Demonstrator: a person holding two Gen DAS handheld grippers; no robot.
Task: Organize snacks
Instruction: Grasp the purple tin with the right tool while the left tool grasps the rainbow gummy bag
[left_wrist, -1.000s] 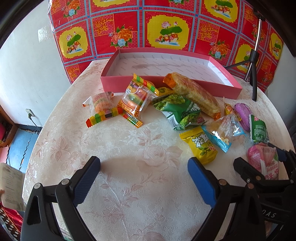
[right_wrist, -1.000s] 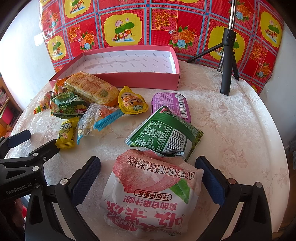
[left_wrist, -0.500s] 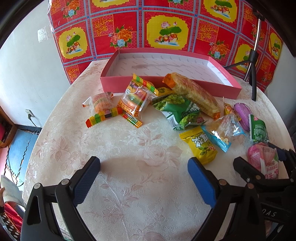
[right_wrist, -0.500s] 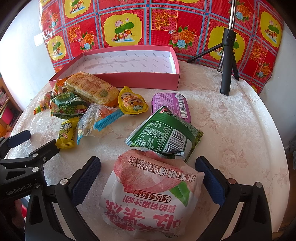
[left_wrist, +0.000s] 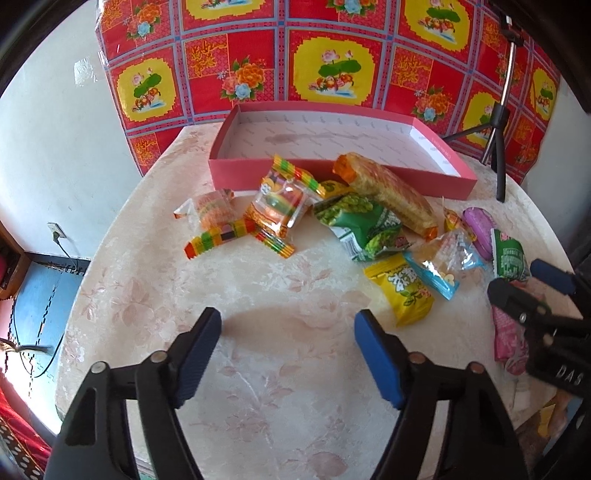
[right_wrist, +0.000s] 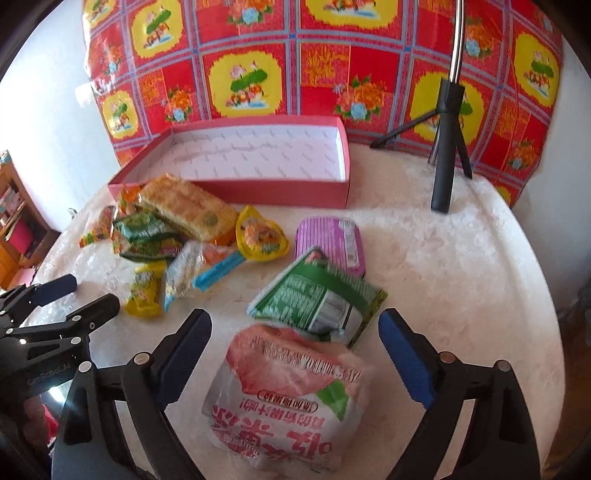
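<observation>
A shallow pink box (left_wrist: 332, 173) (right_wrist: 280, 192) stands open and empty at the back of the round table. Several snack packs lie in front of it: a long orange biscuit pack (left_wrist: 388, 192), a green pea bag (left_wrist: 365, 225), a yellow pack (left_wrist: 402, 291), striped candy (left_wrist: 218, 240). My left gripper (left_wrist: 288, 350) is open over bare tablecloth. My right gripper (right_wrist: 295, 354) is open, its jaws either side of a pink-and-white peach bag (right_wrist: 291, 398), apart from it. A green bag (right_wrist: 317, 302) and a purple tub (right_wrist: 332, 240) lie just beyond.
A black tripod (right_wrist: 447, 147) stands at the back right of the table. A red flowered cloth (left_wrist: 332, 55) hangs behind the box. The table's edge curves close on the left and right; the floor lies below at left (left_wrist: 40, 295).
Both cameras have risen and tilted, so the table looks farther and the box sits lower in frame. The snacks have not moved; both grippers stay open.
</observation>
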